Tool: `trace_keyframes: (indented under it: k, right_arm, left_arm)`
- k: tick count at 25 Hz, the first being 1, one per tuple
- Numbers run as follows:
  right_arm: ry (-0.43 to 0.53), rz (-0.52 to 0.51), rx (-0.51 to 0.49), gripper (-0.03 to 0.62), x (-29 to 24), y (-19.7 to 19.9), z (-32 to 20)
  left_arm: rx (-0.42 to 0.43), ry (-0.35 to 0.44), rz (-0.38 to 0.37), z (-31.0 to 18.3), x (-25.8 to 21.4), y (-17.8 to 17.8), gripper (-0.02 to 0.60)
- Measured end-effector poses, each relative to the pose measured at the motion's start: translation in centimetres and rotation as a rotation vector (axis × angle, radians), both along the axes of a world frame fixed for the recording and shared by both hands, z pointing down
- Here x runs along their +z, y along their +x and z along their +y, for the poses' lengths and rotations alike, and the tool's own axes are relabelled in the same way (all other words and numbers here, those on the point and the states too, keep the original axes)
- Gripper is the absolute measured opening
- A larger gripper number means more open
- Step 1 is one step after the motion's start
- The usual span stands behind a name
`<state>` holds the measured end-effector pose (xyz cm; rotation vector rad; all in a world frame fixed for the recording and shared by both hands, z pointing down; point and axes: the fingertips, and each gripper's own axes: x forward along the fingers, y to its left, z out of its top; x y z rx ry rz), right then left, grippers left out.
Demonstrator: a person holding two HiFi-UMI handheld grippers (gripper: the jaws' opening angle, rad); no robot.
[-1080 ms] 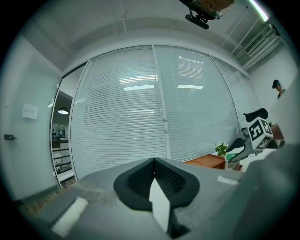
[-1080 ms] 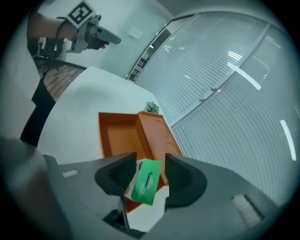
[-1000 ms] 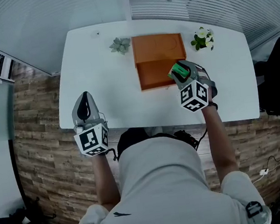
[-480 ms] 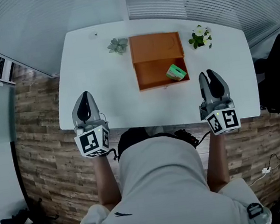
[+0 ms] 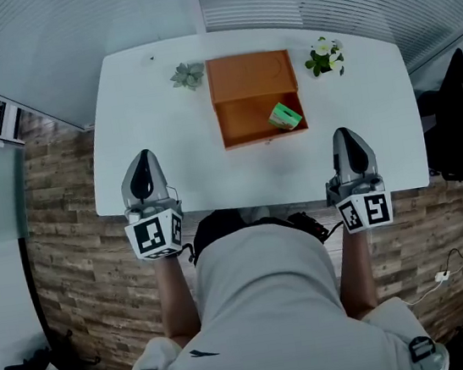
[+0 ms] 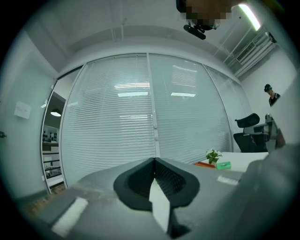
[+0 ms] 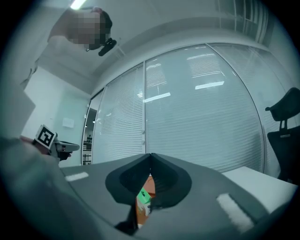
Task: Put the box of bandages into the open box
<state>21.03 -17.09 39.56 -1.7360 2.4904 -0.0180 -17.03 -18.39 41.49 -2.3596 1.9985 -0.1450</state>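
Observation:
The green box of bandages (image 5: 285, 116) lies inside the open orange box (image 5: 248, 122), against its right wall, at the table's far middle. My left gripper (image 5: 143, 168) rests shut at the table's near left edge, well apart from both. At the near right edge my right gripper (image 5: 351, 142) is shut and empty. In the right gripper view the green box (image 7: 143, 196) and the orange box (image 7: 148, 183) show far off through the slit between its jaws. In the left gripper view the bandage box (image 6: 223, 165) is a small green shape at the right.
The white table (image 5: 166, 146) carries a small succulent (image 5: 187, 76) left of the orange box's lid and a white-flowered plant (image 5: 322, 58) to its right. A black office chair (image 5: 459, 118) stands beyond the table's right end. Window blinds fill the background.
My right gripper let go of the bandage box in the orange box, drew back to the near right table edge and closed. The left gripper stayed put.

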Motion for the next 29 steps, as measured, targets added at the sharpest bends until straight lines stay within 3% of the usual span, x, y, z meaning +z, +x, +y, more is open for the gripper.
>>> trace_keyframes:
  k: [7, 13, 17, 23, 29]
  right_arm:
    - [-0.014, 0.029, -0.043, 0.0, 0.4, -1.5, 0.0]
    - [-0.04, -0.015, -0.088, 0.0, 0.9, -2.3, -0.1]
    - [-0.043, 0.023, -0.108, 0.0, 1.2, -2.9, 0.0]
    - [-0.048, 0.066, -0.117, 0.0, 1.4, -3.2, 0.0]
    - [-0.051, 0.029, -0.111, 0.0, 1.4, -2.8, -0.2]
  left_arm:
    - [-0.001, -0.004, 0.001, 0.3, 0.3, 0.5, 0.006]
    - [-0.009, -0.01, 0.009, 0.3, 0.7, 0.2, 0.006]
    - [-0.011, -0.014, 0.008, 0.4, 0.8, 0.3, 0.006]
    - [-0.006, -0.012, -0.003, 0.3, 0.8, 0.7, 0.006]
    - [-0.006, -0.012, -0.011, 0.3, 0.9, 1.0, 0.006]
